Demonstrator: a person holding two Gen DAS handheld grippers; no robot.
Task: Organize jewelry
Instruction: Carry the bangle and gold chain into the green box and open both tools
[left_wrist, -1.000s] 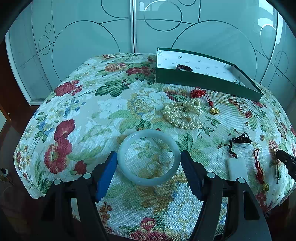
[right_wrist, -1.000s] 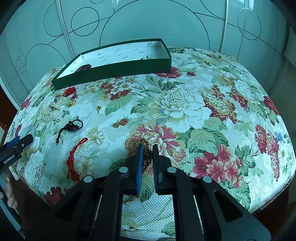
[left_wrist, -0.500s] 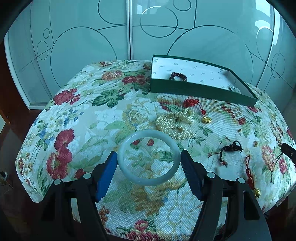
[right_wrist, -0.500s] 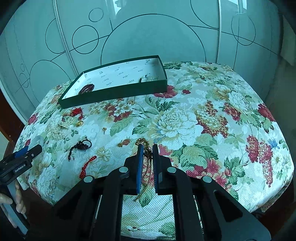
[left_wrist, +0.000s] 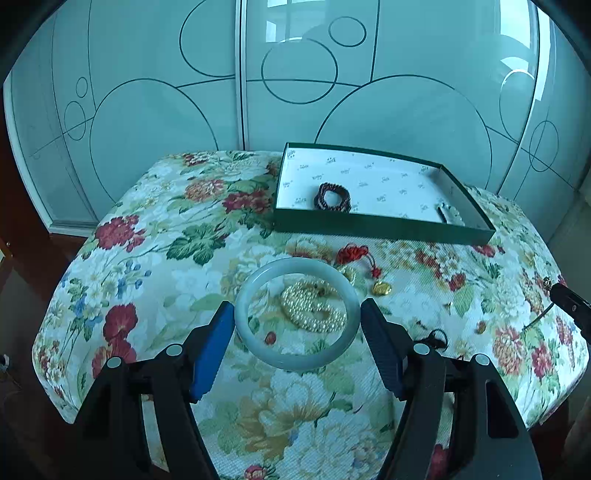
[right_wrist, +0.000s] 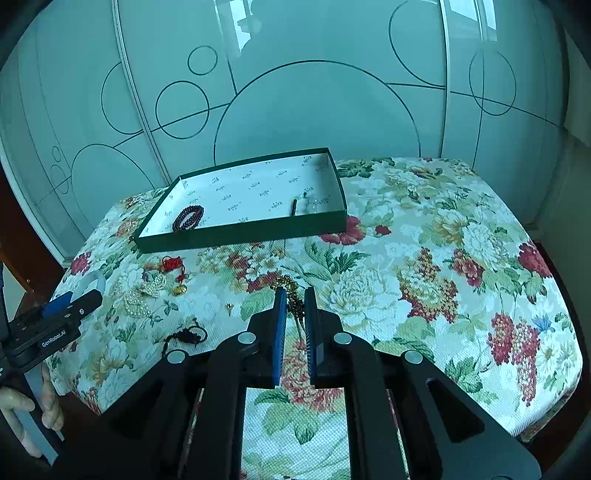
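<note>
Above the floral woven cloth (left_wrist: 155, 266), the left gripper (left_wrist: 297, 319) clamps a smooth pale-green jade bangle (left_wrist: 297, 363) across its width; the right gripper (right_wrist: 294, 306) pinches a dangling gold bead chain (right_wrist: 291, 295).

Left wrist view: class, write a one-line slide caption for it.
Left tongs grip a pale jade bangle above a floral cloth, pearls beneath, green box beyond.

Home bedroom: frosted sliding wardrobe doors (left_wrist: 236, 92), floral tablecloth (left_wrist: 166, 258).

pale jade bangle (left_wrist: 297, 363) held aloft, gold chain (right_wrist: 291, 295) dangling pinched
</note>
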